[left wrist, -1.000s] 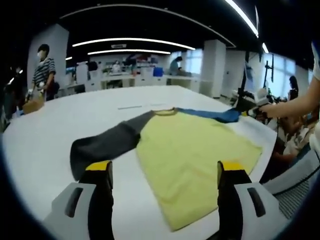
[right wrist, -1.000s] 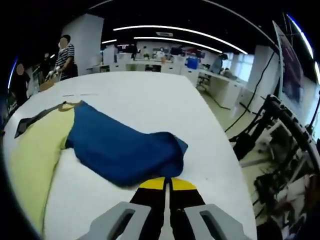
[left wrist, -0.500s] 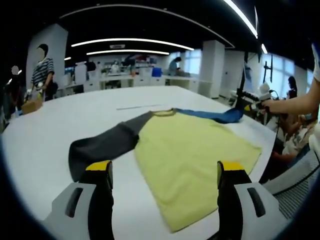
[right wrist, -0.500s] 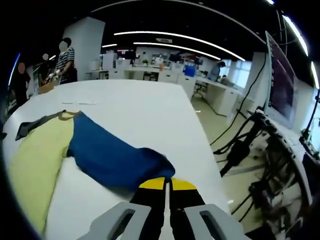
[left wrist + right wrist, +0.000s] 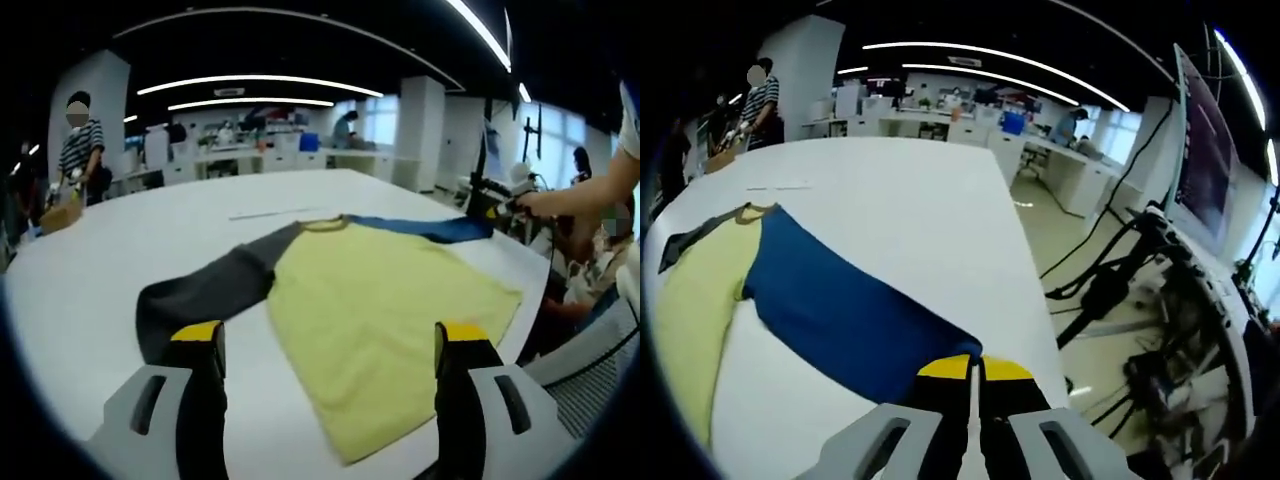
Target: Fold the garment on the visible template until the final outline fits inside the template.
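Left gripper view: the left gripper (image 5: 328, 345), jaws spread and empty, hangs over the near hem of the pale-yellow cloth shirt (image 5: 385, 310), which lies flat on the round white table (image 5: 90, 280); its grey sleeve (image 5: 205, 292) extends outward. Right gripper view: the right gripper (image 5: 975, 368) is clenched on the cuff of the blue sleeve (image 5: 845, 315), drawn away from the shirt body. No fold is made; the template cannot be made out.

From my right claw (image 5: 975, 362), the cuff of the blue sleeve (image 5: 840, 310) is hidden between the closed jaws. The yellow cloth shirt body (image 5: 690, 310) is cut off by the picture's left edge. In the left gripper view, distant desks (image 5: 250, 155) are too small to read.
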Demonstrator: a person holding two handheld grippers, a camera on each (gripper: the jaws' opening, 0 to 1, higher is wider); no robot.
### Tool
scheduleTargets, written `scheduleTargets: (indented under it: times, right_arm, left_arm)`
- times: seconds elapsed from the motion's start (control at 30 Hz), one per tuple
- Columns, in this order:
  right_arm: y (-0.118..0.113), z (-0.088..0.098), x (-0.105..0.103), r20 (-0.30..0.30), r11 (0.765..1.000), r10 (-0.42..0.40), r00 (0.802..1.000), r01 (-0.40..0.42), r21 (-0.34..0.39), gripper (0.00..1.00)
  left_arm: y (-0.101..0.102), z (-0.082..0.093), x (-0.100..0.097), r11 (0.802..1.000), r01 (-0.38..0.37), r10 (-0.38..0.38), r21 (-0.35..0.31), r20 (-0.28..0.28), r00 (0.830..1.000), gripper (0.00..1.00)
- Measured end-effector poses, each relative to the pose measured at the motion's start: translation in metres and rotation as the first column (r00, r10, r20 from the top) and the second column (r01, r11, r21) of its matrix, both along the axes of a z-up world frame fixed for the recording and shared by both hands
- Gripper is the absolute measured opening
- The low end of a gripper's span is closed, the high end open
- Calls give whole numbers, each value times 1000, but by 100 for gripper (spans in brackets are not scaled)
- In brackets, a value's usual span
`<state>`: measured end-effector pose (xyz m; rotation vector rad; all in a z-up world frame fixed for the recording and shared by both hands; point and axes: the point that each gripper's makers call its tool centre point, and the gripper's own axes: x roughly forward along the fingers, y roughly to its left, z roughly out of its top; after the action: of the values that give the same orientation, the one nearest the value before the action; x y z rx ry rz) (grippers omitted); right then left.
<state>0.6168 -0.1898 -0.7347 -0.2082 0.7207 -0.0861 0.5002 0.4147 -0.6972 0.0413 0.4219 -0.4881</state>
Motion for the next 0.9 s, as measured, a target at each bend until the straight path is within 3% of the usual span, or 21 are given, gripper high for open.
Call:
scheduleTargets:
  times: [0.17, 0.27, 0.37, 0.43, 0.67, 0.9]
  right_arm:
    - [-10, -3, 2, -16, 1000, -15, 1000, 15, -2, 0]
    - [-12, 2, 2, 17, 995, -81, 997, 80, 58, 0]
    - [-12, 6, 2, 22, 997, -58, 998, 57, 45, 0]
    - [-10, 7, 2, 26, 995, -61, 998, 59, 79, 9]
    - [-2, -2, -10, -16, 989, -71, 997, 72, 126, 23]
    - [5, -19, -20, -56, 980, -92, 994, 100, 169, 28]
  left_arm:
    - [0, 0, -1, 1000, -1, 1, 1, -2, 1000, 84]
    - [0, -1, -1, 1000, -2, 2, 5, -6, 1000, 83]
    - [-2, 0, -1, 1000, 1, -1, 2, -4, 1000, 84]
    - [-3, 0, 0, 1000, 3, -3, 4, -5, 1000, 84]
    - [-2, 1, -1, 1000, 11, -11, 14, -3, 1000, 84]
    - [-1, 2, -1, 1000, 7, -7, 12, -1, 1000, 84]
